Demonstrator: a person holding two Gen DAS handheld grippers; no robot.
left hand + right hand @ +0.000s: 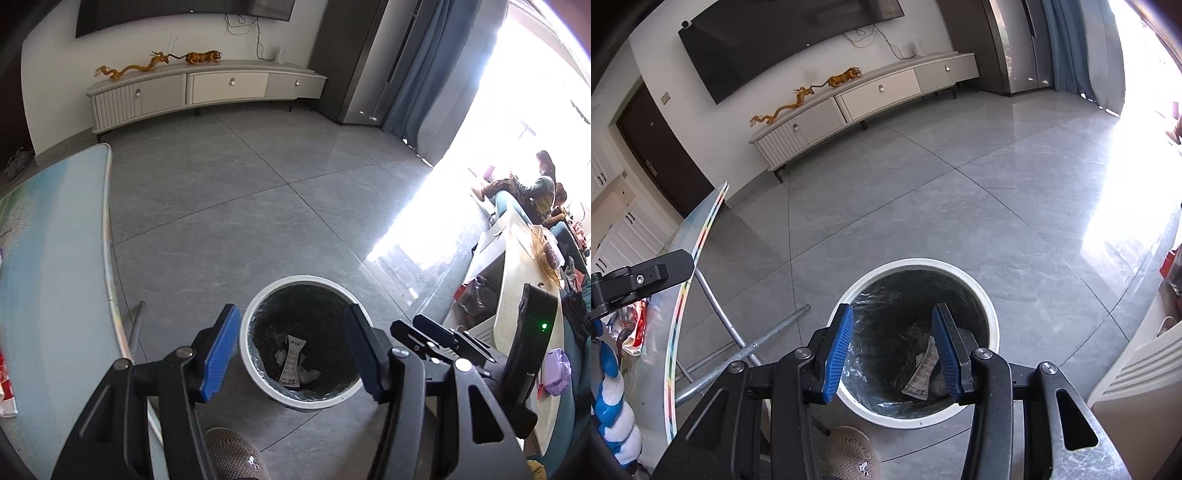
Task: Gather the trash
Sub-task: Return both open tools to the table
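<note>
A white round trash bin (pixel 255 314) with a dark liner stands on the grey tile floor; it also shows in the right wrist view (pixel 990 314). Inside lie a crumpled paper wrapper (pixel 293 360) and bits of tissue; the wrapper also shows in the right wrist view (pixel 921 376). My left gripper (pixel 291 354) is open and empty, held above the bin mouth. My right gripper (pixel 894 354) is open and empty, also above the bin. The right gripper's body shows at the right of the left wrist view (pixel 443 339).
A glass-topped table (pixel 55 258) stands left of the bin, with metal legs (pixel 738 350) and packaging on it (pixel 631 332). A coffee table with clutter (pixel 524 288) is to the right. A slippered foot (pixel 853 458) is just before the bin. A TV cabinet (pixel 207 88) lines the far wall.
</note>
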